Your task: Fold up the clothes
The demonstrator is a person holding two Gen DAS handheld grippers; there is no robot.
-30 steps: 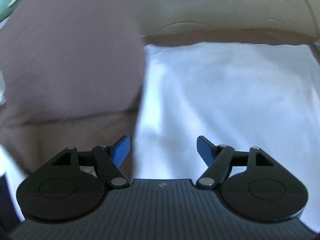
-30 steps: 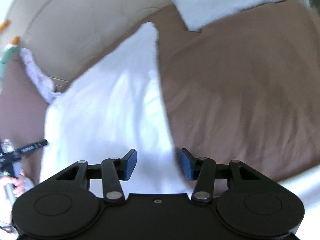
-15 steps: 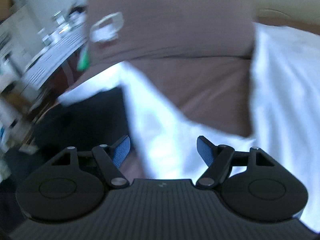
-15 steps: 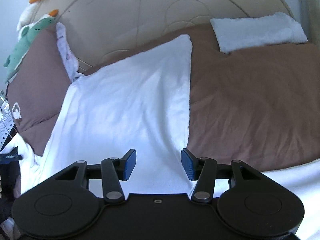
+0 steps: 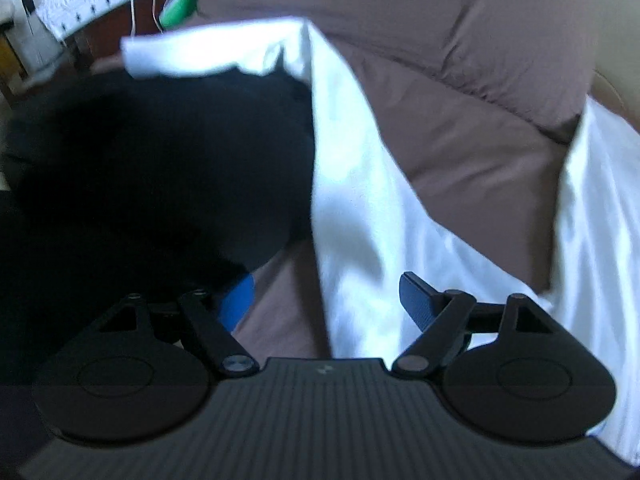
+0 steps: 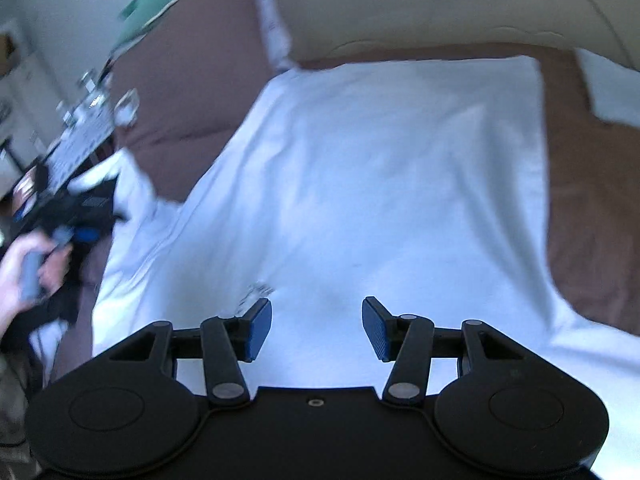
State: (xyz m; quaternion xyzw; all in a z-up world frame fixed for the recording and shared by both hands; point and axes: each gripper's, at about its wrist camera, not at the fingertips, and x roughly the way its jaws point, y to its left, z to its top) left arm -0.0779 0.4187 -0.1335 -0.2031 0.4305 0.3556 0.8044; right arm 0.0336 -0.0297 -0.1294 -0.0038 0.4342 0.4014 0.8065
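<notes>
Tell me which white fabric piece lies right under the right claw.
The large white garment spread flat under the right claw; the smaller folded white cloth lies apart at the far right, near the headboard.

The white garment lies spread flat on the brown bed, its body a broad, nearly smooth sheet with only soft wrinkles. Its far edge runs straight just short of the headboard, with a squared corner at the far right. On my left side a sleeve stretches out away from the body, long and narrow, with brown bedding showing between the two; its far end is folded or turned over. Just beside that sleeve lies a dark, nearly black garment, bunched in a heap, its shape too blurred to tell.
</notes>
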